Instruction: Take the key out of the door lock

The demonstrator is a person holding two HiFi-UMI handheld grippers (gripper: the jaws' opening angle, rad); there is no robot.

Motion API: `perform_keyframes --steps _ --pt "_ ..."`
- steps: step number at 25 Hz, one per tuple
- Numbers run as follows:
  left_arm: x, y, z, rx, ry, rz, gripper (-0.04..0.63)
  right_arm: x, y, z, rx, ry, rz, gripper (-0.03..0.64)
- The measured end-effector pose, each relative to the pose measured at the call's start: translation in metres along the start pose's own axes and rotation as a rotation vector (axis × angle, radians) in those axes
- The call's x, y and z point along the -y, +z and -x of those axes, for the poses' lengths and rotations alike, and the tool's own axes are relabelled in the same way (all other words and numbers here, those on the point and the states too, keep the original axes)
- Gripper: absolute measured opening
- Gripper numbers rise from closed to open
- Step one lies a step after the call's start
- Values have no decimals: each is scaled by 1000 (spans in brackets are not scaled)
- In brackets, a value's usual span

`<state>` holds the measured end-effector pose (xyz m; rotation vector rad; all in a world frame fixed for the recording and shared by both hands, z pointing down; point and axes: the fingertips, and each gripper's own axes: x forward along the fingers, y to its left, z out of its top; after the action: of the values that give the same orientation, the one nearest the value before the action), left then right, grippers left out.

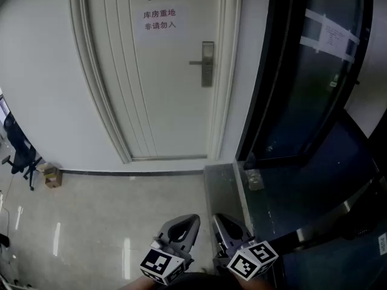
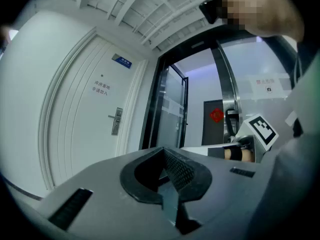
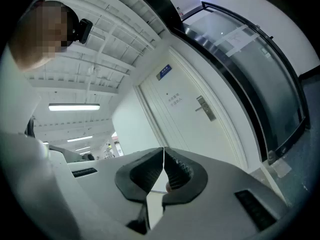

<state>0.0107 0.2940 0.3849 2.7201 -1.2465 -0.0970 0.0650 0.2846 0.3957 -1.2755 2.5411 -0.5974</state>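
Observation:
The white door (image 1: 157, 77) stands shut ahead, with a metal lock plate and lever handle (image 1: 207, 63) on its right side. A key is too small to make out there. The same lock plate (image 2: 116, 121) shows small in the left gripper view, and the lock plate (image 3: 206, 108) also appears far off in the right gripper view. Both grippers hang low and well short of the door. My left gripper (image 1: 191, 221) has its jaws together and empty, as the left gripper (image 2: 163, 153) shows close up. My right gripper (image 1: 219, 220) is shut and empty too, and the right gripper (image 3: 163, 152) shows its tips meeting.
A paper sign (image 1: 159, 19) is stuck on the door. Right of the door stands a black-framed glass door (image 1: 302, 83) behind a grey step (image 1: 221, 186). A small cardboard box (image 1: 53, 176) and an office chair (image 1: 20, 150) sit by the wall at the left.

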Motion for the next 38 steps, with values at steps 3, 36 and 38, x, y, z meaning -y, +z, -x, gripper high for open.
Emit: perform_keyframes --steps 3,36,38 --pt "5 0 -12 -5 -5 8 5 11 6 1 3 1 -4 15" --pt "-229 45 -206 4 -81 -22 5 134 71 -271 64 -80 -41 15" --pt "-248 46 -215 5 -86 -18 5 142 73 -291 67 -90 -54 17"
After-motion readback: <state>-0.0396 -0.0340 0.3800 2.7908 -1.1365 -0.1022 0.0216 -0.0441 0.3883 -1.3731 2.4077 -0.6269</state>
